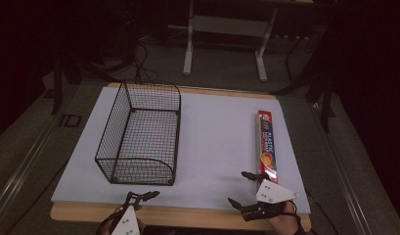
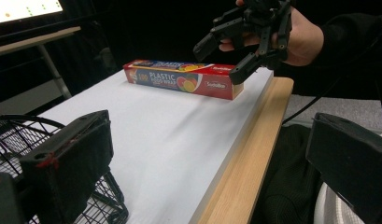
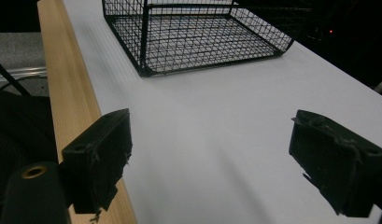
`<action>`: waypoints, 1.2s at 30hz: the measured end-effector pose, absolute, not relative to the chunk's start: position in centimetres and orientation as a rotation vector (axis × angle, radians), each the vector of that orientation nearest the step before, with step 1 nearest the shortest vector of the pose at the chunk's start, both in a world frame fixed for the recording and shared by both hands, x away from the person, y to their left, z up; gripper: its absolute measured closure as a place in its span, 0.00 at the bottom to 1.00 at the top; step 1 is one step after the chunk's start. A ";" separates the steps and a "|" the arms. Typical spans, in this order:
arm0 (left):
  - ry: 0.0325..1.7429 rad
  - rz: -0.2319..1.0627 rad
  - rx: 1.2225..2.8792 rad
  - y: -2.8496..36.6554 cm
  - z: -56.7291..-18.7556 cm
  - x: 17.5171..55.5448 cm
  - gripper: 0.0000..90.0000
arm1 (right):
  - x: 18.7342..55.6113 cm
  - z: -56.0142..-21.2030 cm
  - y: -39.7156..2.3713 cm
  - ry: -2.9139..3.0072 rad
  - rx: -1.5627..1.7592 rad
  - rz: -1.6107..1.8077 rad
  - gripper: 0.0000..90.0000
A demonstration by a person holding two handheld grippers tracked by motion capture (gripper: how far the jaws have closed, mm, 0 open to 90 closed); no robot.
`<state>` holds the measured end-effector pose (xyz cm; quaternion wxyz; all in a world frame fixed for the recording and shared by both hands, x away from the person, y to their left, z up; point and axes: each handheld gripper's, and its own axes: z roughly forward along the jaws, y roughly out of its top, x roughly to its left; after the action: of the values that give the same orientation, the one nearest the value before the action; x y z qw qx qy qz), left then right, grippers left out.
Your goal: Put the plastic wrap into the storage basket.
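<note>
A black wire basket [image 1: 141, 134] stands empty on the left half of the white sheet [image 1: 217, 142]; in the right gripper view the basket [image 3: 198, 32] lies ahead. A long red box of plastic wrap [image 1: 267, 146] lies flat near the sheet's right edge. My right gripper [image 1: 236, 187] hovers open just short of the box's near end, with nothing between its jaws [image 3: 212, 154]. My left gripper [image 1: 141, 197] is open over the table's front edge, below the basket's near corner. From the left gripper [image 2: 207, 154], the box [image 2: 184, 79] and the other hand's gripper [image 2: 216, 63] are in sight.
The wooden table edge [image 1: 188, 215] runs along the front under the white sheet. Beyond the table stand a metal frame's legs [image 1: 188, 54] and loose cables on a dark floor. Between the basket and the box is bare sheet.
</note>
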<state>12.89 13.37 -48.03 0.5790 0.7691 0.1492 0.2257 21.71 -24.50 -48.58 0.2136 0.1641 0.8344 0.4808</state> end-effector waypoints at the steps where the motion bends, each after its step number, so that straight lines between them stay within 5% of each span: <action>1: 0.350 0.526 1.798 13.4 -48.0 12.9 0.01 | 21.7 -48.5 -24.4 2.307 0.447 1.315 0.13; 19: 0.340 0.521 1.810 13.2 -48.1 12.9 0.01 | 21.2 -46.9 -23.9 2.361 0.451 1.253 0.14; 36: 0.334 0.512 1.805 13.2 -48.0 12.8 0.01 | 24.5 -44.7 -25.2 2.218 0.619 1.203 0.14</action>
<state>12.85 13.24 -47.99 0.5796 0.7719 0.1428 0.2189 24.50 -25.18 -44.69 0.2683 0.2296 0.8224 0.4460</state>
